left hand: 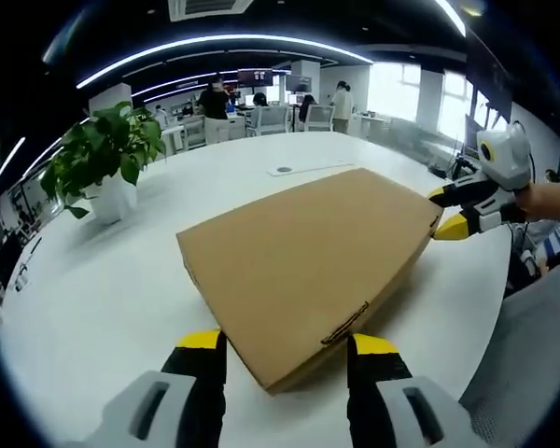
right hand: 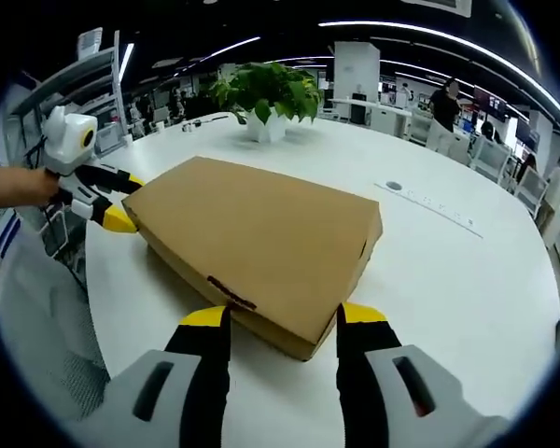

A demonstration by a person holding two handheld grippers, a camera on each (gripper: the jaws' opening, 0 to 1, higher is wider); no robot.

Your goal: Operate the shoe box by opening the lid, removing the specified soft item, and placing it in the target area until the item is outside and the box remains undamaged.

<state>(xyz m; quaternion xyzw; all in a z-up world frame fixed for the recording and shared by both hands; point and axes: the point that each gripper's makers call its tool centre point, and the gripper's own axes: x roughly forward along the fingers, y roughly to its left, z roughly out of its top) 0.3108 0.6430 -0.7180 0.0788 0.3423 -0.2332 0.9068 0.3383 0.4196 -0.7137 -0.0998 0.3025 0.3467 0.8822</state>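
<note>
- Nearest the camera in the left gripper view, the left gripper [left hand: 287,359] is reaching forward with its two yellow-tipped jaws spread apart, straddling the near corner of the shoe box [left hand: 308,257] without clamping it.
- In the right gripper view, the right gripper [right hand: 283,331] is doing the same at the opposite end of the box, jaws apart, one on each side of the near corner.
- The shoe box, plain brown cardboard, is lying flat on the white table [left hand: 93,299] with its lid down; the soft item is presumably sitting inside, out of sight.
- The step in hand looks like opening the lid. To do it well, one gripper should be steadying the base while the other is catching only the lid's front lip and lifting slowly, so the cardboard is not creasing or tearing.
- A small tab or slot [left hand: 345,327] is showing on the box's near edge, likely the lid's catch.
- Counted: one shoe box, two grippers, one potted plant [left hand: 107,159] in a white pot standing well apart from the box, one small round disc [left hand: 283,170] set in the table beyond it.
- Several people are standing at desks far behind; I cannot count them exactly.
</note>
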